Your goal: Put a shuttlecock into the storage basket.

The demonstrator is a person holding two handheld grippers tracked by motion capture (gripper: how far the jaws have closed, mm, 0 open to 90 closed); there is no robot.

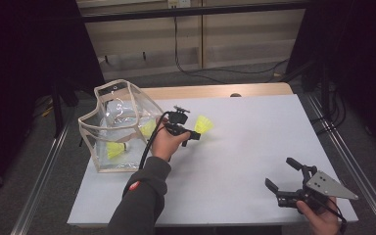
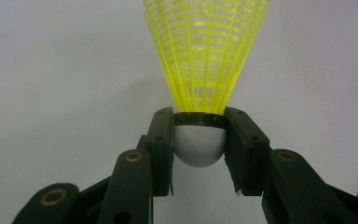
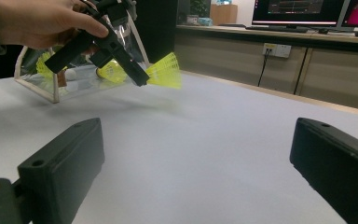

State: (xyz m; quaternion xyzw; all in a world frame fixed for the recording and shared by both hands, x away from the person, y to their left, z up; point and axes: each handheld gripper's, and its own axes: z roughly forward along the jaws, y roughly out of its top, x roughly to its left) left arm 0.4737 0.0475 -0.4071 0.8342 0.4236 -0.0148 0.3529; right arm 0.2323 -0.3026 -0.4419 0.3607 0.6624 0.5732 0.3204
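shuttlecock (image 2: 205, 70) grip first: my left tool (image 2: 199, 140) has its two jaws clamped on the white cork head, one pad (image 2: 161, 140) on either side, with the black band at the jaw tips and the yellow net skirt fanning out beyond them. from the high view that left tool (image 1: 194, 133) hangs above the white tabletop (image 1: 254, 147), just right of the clear bag (image 1: 115, 127), and the held shuttlecock (image 1: 203, 125) sticks out to the right, off the surface. my right tool (image 1: 281, 181) sits near the front right corner of the tabletop, jaws spread wide with nothing between them; in the right gripper view its two black pads (image 3: 65, 163) stand far apart over bare white surface, well apart from the left tool (image 3: 142, 77) and its shuttlecock (image 3: 165, 72).

count: three yellow shuttlecocks that i can make out, one gripped and two inside the bag, one (image 1: 116, 149) low on the bag's floor and another (image 1: 148, 128) against its right wall. one bag, two tools.
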